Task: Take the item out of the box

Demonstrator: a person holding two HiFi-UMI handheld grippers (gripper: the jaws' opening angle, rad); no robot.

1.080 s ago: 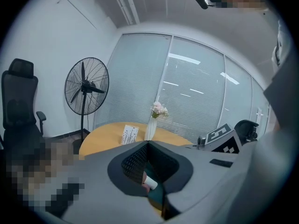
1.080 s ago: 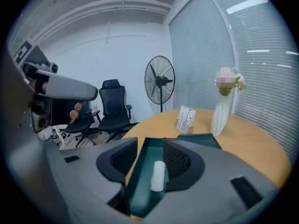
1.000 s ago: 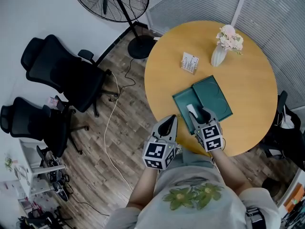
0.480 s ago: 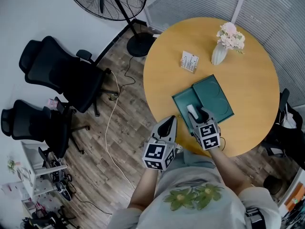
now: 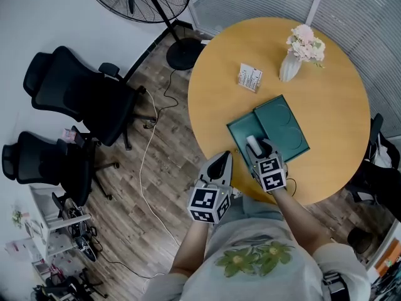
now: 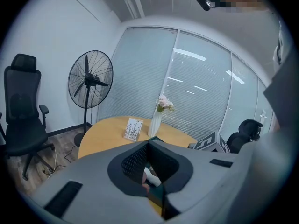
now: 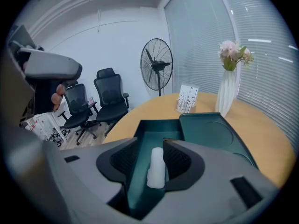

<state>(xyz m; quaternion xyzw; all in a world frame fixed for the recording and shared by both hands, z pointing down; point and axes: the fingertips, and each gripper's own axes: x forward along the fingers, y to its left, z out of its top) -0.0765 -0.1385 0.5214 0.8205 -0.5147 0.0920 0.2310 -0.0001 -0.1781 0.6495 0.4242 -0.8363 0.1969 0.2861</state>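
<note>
An open teal box (image 5: 240,137) lies on the round wooden table (image 5: 332,99), with its lid (image 5: 283,126) flat beside it on the right. A white roll-shaped item (image 5: 252,143) lies inside the box (image 7: 152,129). My right gripper (image 5: 259,149) reaches into the box from the near side. In the right gripper view it (image 7: 152,142) stands open with the white item (image 7: 156,167) between its jaws. My left gripper (image 5: 221,162) hovers at the table's near edge, left of the box. Its jaws are shut and hold nothing (image 6: 149,143).
At the table's far side stand a white vase of pink flowers (image 5: 294,58) and a small printed card stand (image 5: 249,78). On the wood floor to the left are two black office chairs (image 5: 81,96), a standing fan (image 5: 141,2) and a loose cable (image 5: 146,168).
My right gripper has edged forward into the box, so the white item now lies between its jaws. The left gripper has stayed put.
</note>
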